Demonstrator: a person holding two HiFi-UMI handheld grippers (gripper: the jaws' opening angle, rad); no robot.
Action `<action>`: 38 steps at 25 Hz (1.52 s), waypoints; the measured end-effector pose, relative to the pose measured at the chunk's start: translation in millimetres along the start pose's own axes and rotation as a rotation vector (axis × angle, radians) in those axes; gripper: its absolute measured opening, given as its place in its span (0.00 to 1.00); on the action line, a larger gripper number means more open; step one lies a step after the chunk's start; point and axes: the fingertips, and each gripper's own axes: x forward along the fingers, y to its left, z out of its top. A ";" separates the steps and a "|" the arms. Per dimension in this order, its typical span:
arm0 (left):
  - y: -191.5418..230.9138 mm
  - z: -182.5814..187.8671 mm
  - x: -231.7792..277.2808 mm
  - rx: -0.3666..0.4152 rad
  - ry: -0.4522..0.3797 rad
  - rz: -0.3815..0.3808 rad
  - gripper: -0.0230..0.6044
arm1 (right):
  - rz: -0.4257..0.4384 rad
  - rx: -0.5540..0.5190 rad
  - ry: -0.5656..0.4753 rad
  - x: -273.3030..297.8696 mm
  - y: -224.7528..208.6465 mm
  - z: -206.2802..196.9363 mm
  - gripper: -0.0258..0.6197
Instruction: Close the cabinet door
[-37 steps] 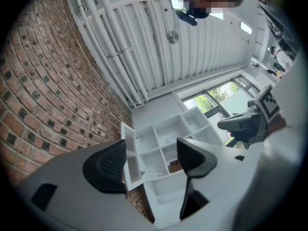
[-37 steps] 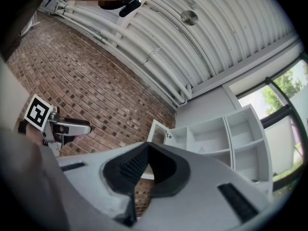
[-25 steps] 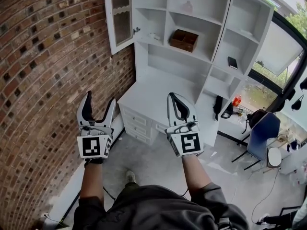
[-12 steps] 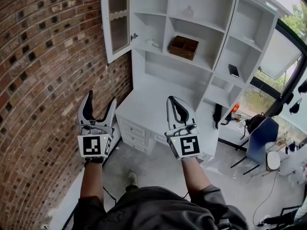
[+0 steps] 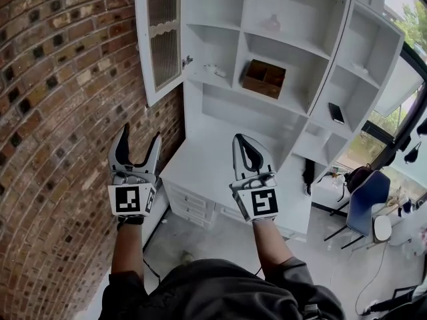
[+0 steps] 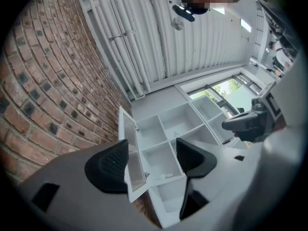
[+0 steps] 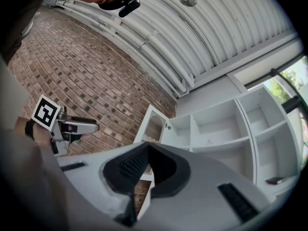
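The white cabinet door (image 5: 160, 35) with a mesh panel stands swung open at the upper left, against the brick wall, hinged on the left side of the white shelf unit (image 5: 280, 45). My left gripper (image 5: 138, 142) is held below the door, open and empty, well short of it. In the left gripper view the door (image 6: 134, 160) shows between the spread jaws. To the right, my right gripper (image 5: 248, 142) is shut with nothing in it, held over the desk top. The right gripper view shows the door (image 7: 153, 126) beyond the shut jaws.
A brick wall (image 5: 60, 112) runs along the left. A white desk with drawers (image 5: 200, 202) stands under the shelves. On the shelves sit a brown wooden box (image 5: 264, 79) and a small black item (image 5: 335, 113). A blue chair (image 5: 363, 202) stands at the right.
The cabinet and its open door have grown larger and shifted down in the head view as the person came closer. Both grippers keep the same pose and jaw state.
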 end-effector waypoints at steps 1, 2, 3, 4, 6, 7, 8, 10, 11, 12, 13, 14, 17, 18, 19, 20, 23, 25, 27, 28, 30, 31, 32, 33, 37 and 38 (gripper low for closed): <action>7.1 -5.5 9.2 -0.001 -0.003 -0.003 0.53 | -0.004 -0.002 -0.002 10.7 -0.1 -3.1 0.04; 14.1 -10.4 17.9 -0.001 -0.005 -0.006 0.53 | -0.007 -0.001 -0.006 21.0 0.0 -6.0 0.04; 20.9 -15.3 26.2 -0.002 -0.005 -0.008 0.53 | -0.011 0.002 -0.010 30.6 0.1 -9.0 0.04; 27.2 -20.1 34.3 -0.005 -0.004 -0.010 0.52 | -0.015 0.003 -0.011 39.7 0.1 -12.0 0.04; 39.6 -28.9 49.6 -0.010 -0.005 -0.014 0.52 | -0.021 -0.009 -0.002 57.2 -0.5 -17.4 0.04; 45.7 -32.9 57.2 -0.010 -0.006 -0.016 0.51 | -0.025 -0.014 0.001 65.7 -1.0 -19.7 0.04; 51.6 -36.9 64.5 -0.011 -0.008 -0.018 0.51 | -0.031 -0.017 0.001 73.8 -1.4 -21.7 0.04; 61.3 -45.2 77.4 -0.016 -0.009 -0.026 0.51 | -0.040 -0.019 -0.002 87.2 -0.8 -25.8 0.04; 65.4 -49.3 83.0 -0.020 -0.008 -0.030 0.50 | -0.043 -0.021 -0.002 92.8 0.2 -28.2 0.04; 69.2 -53.2 88.1 -0.023 -0.008 -0.034 0.50 | -0.045 -0.023 -0.002 98.0 1.4 -30.4 0.04; 72.6 -56.9 93.1 -0.026 -0.008 -0.038 0.50 | -0.046 -0.024 -0.004 102.9 2.7 -32.4 0.04; 75.7 -60.2 98.1 -0.027 -0.007 -0.041 0.49 | -0.047 -0.023 -0.005 107.5 3.7 -34.4 0.04; 83.3 -68.3 111.9 -0.028 -0.004 -0.049 0.49 | -0.050 -0.022 -0.008 119.4 3.8 -40.2 0.04; 85.7 -70.3 116.7 -0.024 -0.004 -0.049 0.48 | -0.049 -0.020 -0.009 123.2 2.9 -42.2 0.04; 88.2 -71.9 122.3 -0.018 -0.005 -0.049 0.48 | -0.047 -0.020 -0.012 127.1 1.7 -44.3 0.04; 90.9 -73.1 128.7 -0.011 -0.008 -0.048 0.48 | -0.045 -0.020 -0.017 131.3 0.5 -46.4 0.04; 100.3 -77.5 149.6 0.003 -0.015 -0.036 0.48 | -0.031 -0.018 -0.026 143.5 -2.4 -54.6 0.04; 106.3 -82.1 164.3 0.003 -0.012 -0.024 0.47 | -0.017 -0.019 -0.027 150.4 -5.7 -60.1 0.04; 112.0 -87.1 179.4 -0.001 -0.006 -0.012 0.47 | -0.006 -0.019 -0.031 157.1 -11.7 -64.0 0.04; 114.9 -89.5 187.0 -0.004 -0.003 -0.006 0.46 | -0.002 -0.020 -0.034 160.8 -15.0 -65.8 0.04; 121.2 -93.5 200.7 -0.013 0.001 0.007 0.46 | 0.008 -0.022 -0.036 168.3 -20.5 -69.3 0.04; 124.8 -94.9 207.1 -0.015 0.002 0.015 0.46 | 0.013 -0.022 -0.037 171.9 -23.2 -70.5 0.04; 128.3 -96.0 213.4 -0.014 0.002 0.023 0.46 | 0.015 -0.021 -0.038 175.0 -26.6 -71.3 0.04; 131.7 -97.2 219.6 -0.009 0.002 0.032 0.45 | 0.016 -0.021 -0.040 177.5 -30.4 -71.9 0.04; 148.9 -104.2 245.9 0.014 0.017 0.062 0.45 | 0.019 -0.026 -0.039 185.4 -44.5 -78.3 0.04; 153.8 -105.5 252.8 0.015 0.020 0.067 0.44 | 0.018 -0.025 -0.037 186.8 -47.4 -80.0 0.04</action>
